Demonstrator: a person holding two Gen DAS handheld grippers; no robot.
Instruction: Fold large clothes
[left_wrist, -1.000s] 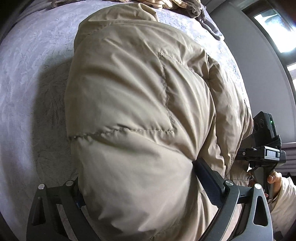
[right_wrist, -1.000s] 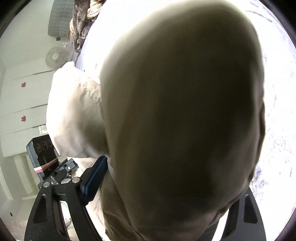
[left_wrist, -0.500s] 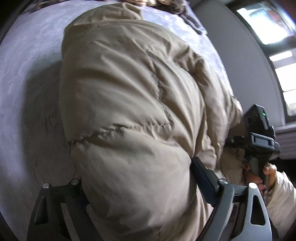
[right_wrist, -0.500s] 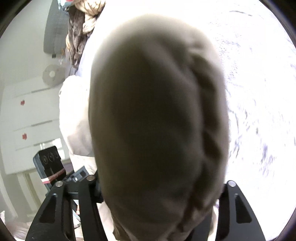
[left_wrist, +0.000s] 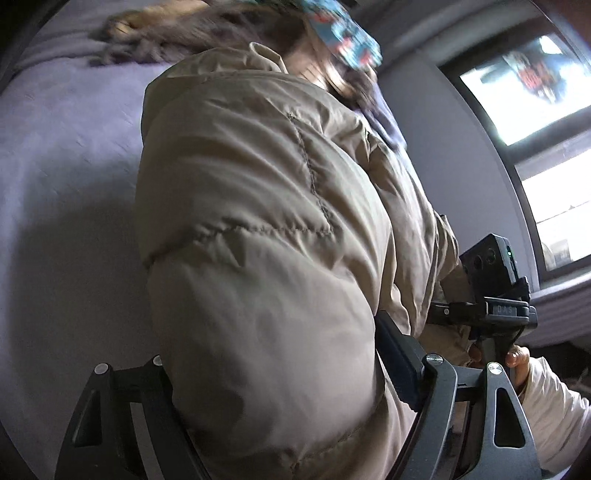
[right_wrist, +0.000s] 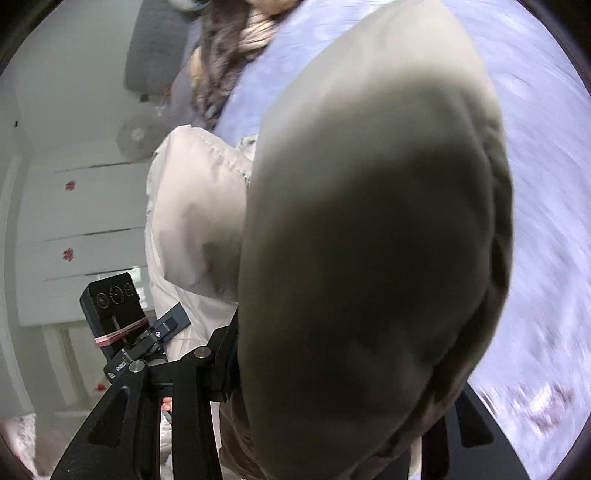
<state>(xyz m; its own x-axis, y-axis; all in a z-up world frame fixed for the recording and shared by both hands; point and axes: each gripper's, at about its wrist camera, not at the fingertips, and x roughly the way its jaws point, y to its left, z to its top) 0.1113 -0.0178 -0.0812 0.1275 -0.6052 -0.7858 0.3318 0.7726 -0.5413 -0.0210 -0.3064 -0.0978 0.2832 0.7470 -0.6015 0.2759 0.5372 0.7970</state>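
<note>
Lilac bedspread (left_wrist: 62, 155) lies under the tan jacket (left_wrist: 258, 229). Left view: the left gripper (left_wrist: 273, 391), tipped downward, has the jacket's bulk between closing jaws. Right view: the right gripper (right_wrist: 332, 398), jaws closing, squeezes a padded fold. Likely mid-fold; next, carry both edges across evenly and lay them flat.

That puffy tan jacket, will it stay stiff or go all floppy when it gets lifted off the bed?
Probably floppy: the puffy tan jacket already bulges and sags around the left gripper, whose jaws are closing on it. It looks light for its size, since the quilted panels seem full of soft filling. The smooth shell may be a bit slippery, so the right gripper is also closing on a thick bunch.
</note>
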